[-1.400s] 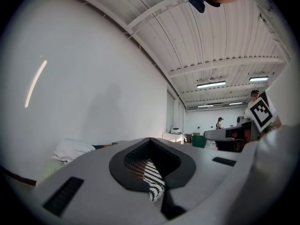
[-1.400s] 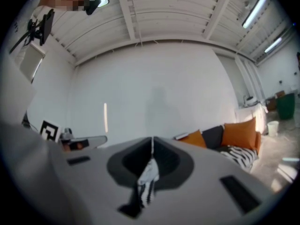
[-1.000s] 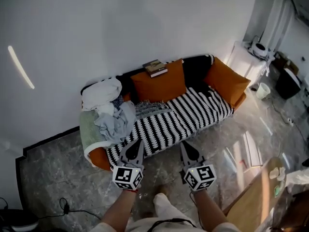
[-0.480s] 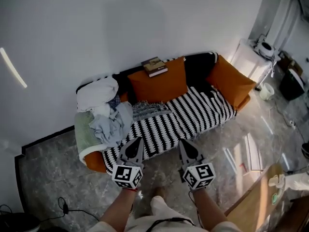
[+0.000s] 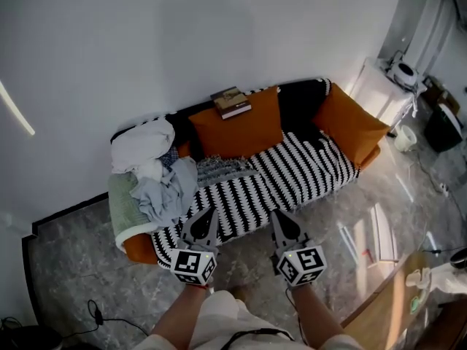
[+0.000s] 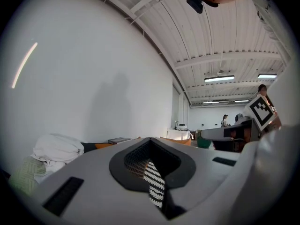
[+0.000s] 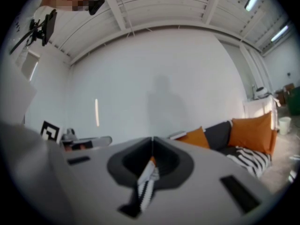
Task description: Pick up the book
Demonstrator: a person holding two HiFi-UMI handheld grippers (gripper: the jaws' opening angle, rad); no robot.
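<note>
**Fingers (image 5: 201, 228) clenched on nothing; book (image 5: 232, 102) up on the sofa (image 5: 292, 168) backrest**

Head view: the left gripper (image 5: 206, 211) and right gripper (image 5: 279, 216) are held low side by side, tips towards the sofa's front edge. Each pair of fingers is pressed together and empty. The book lies flat on top of the backrest by the white wall (image 5: 182, 35), just above an orange cushion (image 5: 237, 131) and well apart from both grippers. A clothes pile (image 5: 153, 170) hides the sofa's left arm. The floor (image 5: 73, 268) is grey and marbled. A wooden desk (image 5: 387, 305) is cut off at the lower right, and the items on it are too small to name.

Left gripper view: the fingers meet at their tips, and only the black-and-white striped cover shows through the hollow behind them. The book (image 6: 119, 139) is a thin slab beyond the clothes and hard to make out. A long hall with a ribbed ceiling (image 6: 225, 41) runs off to the right.

Right gripper view: the picture is blurred, with the fingers closed tight. The book (image 7: 178, 136) is a pale sliver beside the orange cushion. The sofa's far end is cut off.
</note>
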